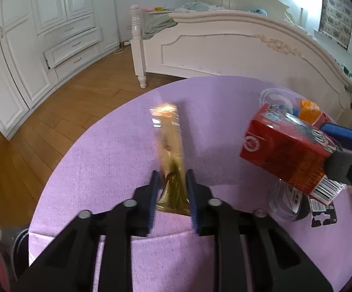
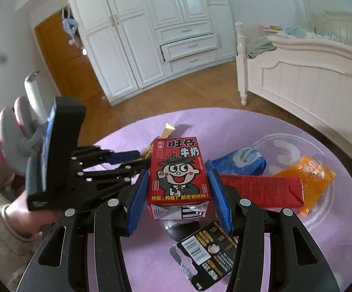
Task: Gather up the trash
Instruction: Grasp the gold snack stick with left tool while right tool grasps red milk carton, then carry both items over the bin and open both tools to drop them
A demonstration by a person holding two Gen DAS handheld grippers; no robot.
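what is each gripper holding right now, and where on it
Left gripper: long gold foil wrapper, pinched at its near end. Right gripper: red milk carton, clamped across its two sides.

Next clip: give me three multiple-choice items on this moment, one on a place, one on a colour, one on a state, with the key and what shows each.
1. Where does the orange packet lie?
A. in the clear plastic tray
B. on the wooden floor
C. on the bed

2. What colour is the table cover?
A. green
B. lilac
C. white

3. What is the left gripper doing?
A. hanging open over nothing
B. gripping the milk carton
C. clamping the gold wrapper

Key: 1 A, the packet rests inside the tray's rim; 2 B, lilac cloth fills both views; 3 C, the jaws pinch the wrapper's lower end, while the right gripper holds the red milk carton.
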